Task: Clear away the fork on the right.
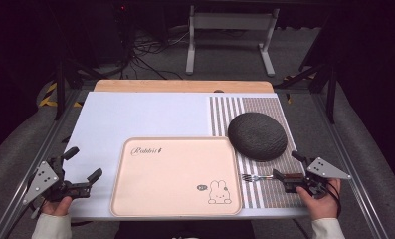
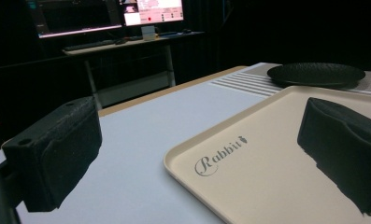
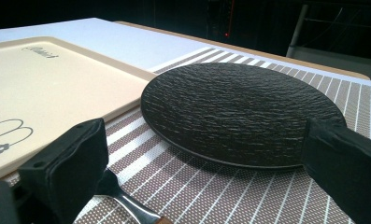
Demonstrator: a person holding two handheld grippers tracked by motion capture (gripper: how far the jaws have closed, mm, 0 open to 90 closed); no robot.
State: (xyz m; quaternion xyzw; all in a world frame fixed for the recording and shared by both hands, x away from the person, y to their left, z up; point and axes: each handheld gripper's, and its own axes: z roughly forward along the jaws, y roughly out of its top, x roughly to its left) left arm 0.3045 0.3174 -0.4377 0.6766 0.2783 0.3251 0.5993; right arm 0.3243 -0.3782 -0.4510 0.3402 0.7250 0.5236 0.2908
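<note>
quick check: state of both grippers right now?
Left gripper: open, nothing between the jaws, beside the beige tray.
Right gripper: open, holding nothing, jaws over the fork.

Script word "Rabbit" printed on the beige tray (image 2: 267, 154), near its corner

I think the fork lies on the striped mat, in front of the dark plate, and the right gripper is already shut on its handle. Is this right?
Not quite. The right gripper is open, not shut on the fork: the right gripper view shows its jaws standing wide apart, with the handle low beside one of them. The fork does lie on the striped mat, in front of the dark plate.
</note>
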